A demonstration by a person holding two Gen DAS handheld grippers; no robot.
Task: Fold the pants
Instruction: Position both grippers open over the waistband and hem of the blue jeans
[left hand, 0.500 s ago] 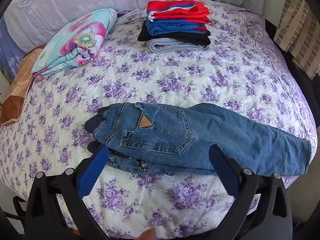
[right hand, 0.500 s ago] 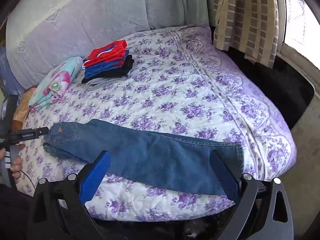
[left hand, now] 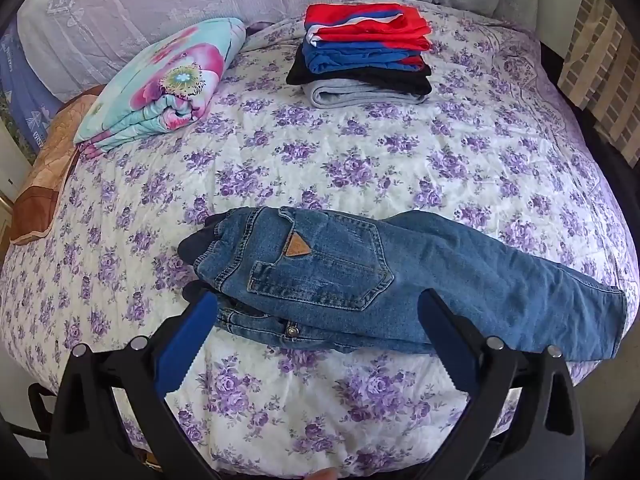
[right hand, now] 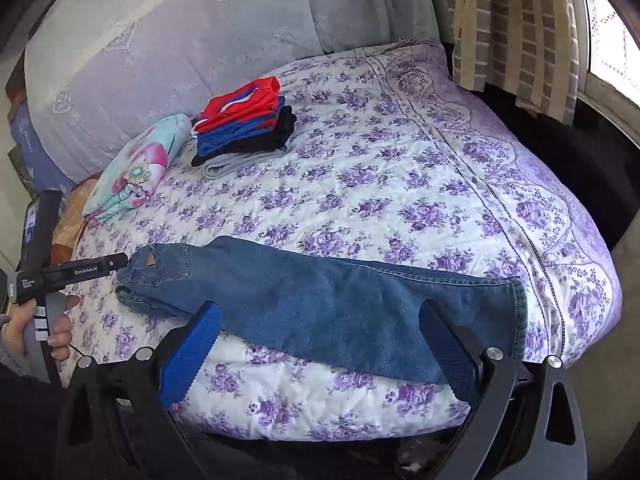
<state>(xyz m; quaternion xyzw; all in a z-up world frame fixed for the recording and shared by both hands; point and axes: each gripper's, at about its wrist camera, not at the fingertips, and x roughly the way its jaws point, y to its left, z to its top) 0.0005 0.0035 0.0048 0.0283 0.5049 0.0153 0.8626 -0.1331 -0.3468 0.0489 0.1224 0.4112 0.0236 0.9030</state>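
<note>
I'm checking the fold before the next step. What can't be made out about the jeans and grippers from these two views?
- Underside of the jeans: hidden against the bedspread in both views.
- Lower layer of the jeans: covered by the top leg; only its button edge shows in the left wrist view.
- Left gripper and right gripper: bases cut off by the bottom edge.
- Hem: its near corner sits behind the right gripper's finger.

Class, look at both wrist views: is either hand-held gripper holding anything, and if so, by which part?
Nothing is held. The left hand-held gripper and right hand-held gripper are both open, short of the blue denim jeans lying on the bed.
</note>
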